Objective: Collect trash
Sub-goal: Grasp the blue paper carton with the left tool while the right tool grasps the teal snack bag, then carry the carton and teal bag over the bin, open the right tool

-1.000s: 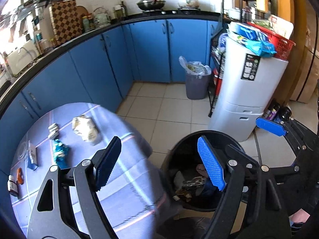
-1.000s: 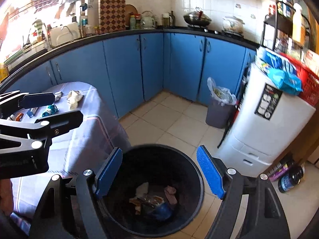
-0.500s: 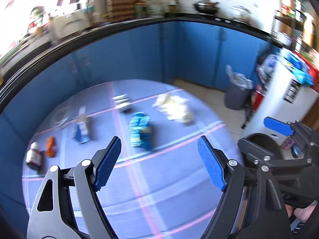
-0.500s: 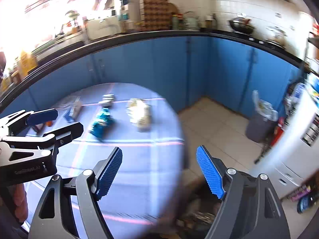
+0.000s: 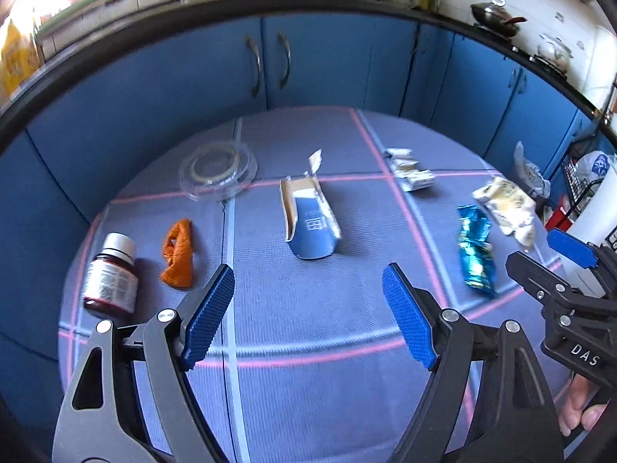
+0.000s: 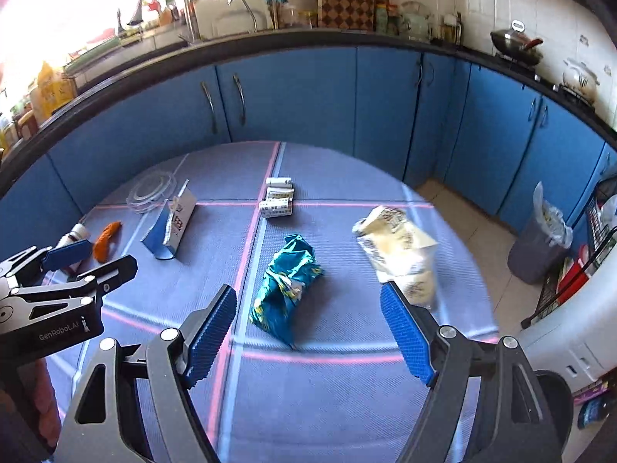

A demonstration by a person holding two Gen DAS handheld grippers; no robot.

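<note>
The left gripper (image 5: 308,308) is hanging above the tabletop (image 5: 308,386) with its jaws standing wide apart, nothing between them and nothing touching its blue pads. Ahead of it, the torn blue carton (image 5: 308,223) is lying on the cloth, with the orange scrap (image 5: 178,252) and the small brown bottle (image 5: 112,276) off to its left and the clear plastic lid (image 5: 218,171) farther back. The right gripper (image 6: 308,332) is likewise hovering with its jaws spread and empty. The crumpled teal wrapper (image 6: 287,289) is lying on the tabletop ahead of its fingers, the pale yellow wrapper (image 6: 397,249) is sitting just beyond its right fingertip, and the small white packets (image 6: 277,196) are resting farther back.
</note>
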